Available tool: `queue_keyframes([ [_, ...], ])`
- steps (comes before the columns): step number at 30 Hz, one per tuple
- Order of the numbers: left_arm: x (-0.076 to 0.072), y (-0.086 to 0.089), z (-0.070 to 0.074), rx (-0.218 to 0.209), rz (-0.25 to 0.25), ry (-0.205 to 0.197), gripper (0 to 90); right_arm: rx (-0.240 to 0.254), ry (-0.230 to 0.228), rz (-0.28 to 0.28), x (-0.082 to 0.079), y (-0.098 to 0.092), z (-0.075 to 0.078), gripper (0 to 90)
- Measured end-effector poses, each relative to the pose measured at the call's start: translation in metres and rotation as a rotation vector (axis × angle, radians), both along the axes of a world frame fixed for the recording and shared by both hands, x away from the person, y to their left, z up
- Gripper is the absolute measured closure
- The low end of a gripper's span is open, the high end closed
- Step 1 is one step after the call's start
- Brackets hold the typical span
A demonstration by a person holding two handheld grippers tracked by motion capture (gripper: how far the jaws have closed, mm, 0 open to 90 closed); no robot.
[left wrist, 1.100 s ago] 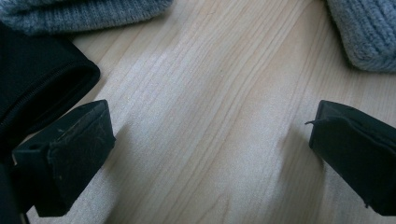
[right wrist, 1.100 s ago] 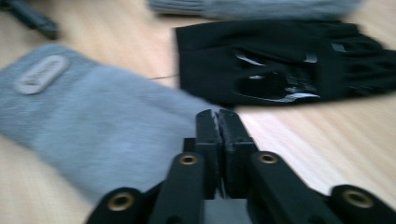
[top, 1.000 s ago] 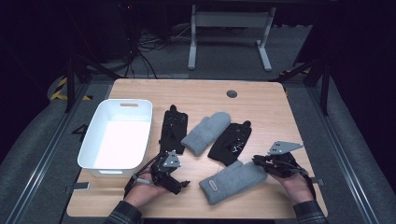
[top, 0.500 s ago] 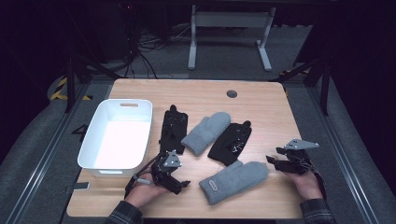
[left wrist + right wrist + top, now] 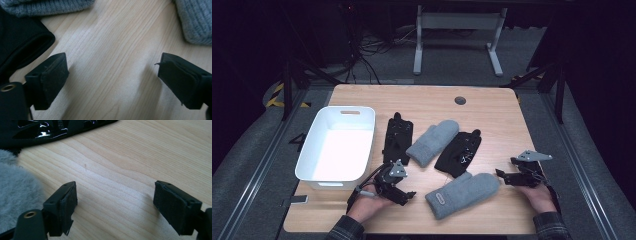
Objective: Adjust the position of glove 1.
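Two grey mittens and two black gloves lie on the wooden table. The near grey mitten lies between my grippers. My left gripper rests by the table's front edge, open over bare wood; its jaws have just been closing a little with nothing between them. A black glove lies to its left and the mitten's knit to its right. My right gripper is open just right of the mitten's tip. Its jaws have just been opening, with bare wood between them.
A white bin stands at the left, right behind my left gripper. The far grey mitten lies between the left black glove and the right black glove. A dark round grommet sits near the table's back edge.
My right gripper has drawn back to the right, away from the near mitten's tip, and its jaws have spread apart. The left gripper has stayed where it was.
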State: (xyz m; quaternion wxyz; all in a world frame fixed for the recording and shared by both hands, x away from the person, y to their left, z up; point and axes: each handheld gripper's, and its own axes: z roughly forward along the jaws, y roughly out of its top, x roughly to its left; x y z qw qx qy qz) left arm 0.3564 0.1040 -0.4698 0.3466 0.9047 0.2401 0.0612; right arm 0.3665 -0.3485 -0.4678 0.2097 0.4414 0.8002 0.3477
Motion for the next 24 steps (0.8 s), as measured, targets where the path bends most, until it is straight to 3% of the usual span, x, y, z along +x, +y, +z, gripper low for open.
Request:
queue_keyframes([
  [6,0.001,-0.001,0.009,0.025,0.036,-0.011,18.3,-0.001,0.001,-0.009,0.000,0.000,0.000,17.3],
  [9,0.003,-0.003,0.019,0.001,0.063,0.000,21.7,-0.002,0.001,-0.009,0.000,0.000,0.000,17.2],
  [13,0.005,-0.008,0.029,-0.004,0.079,-0.016,25.7,-0.002,0.001,-0.010,0.000,0.000,0.000,17.2],
  [17,0.013,-0.011,0.037,-0.031,0.087,0.004,29.3,-0.002,0.001,-0.012,0.000,0.001,0.000,17.1],
  [24,0.025,-0.024,0.047,-0.020,0.102,-0.003,33.1,-0.002,0.001,-0.011,0.000,0.001,0.000,17.1],
])
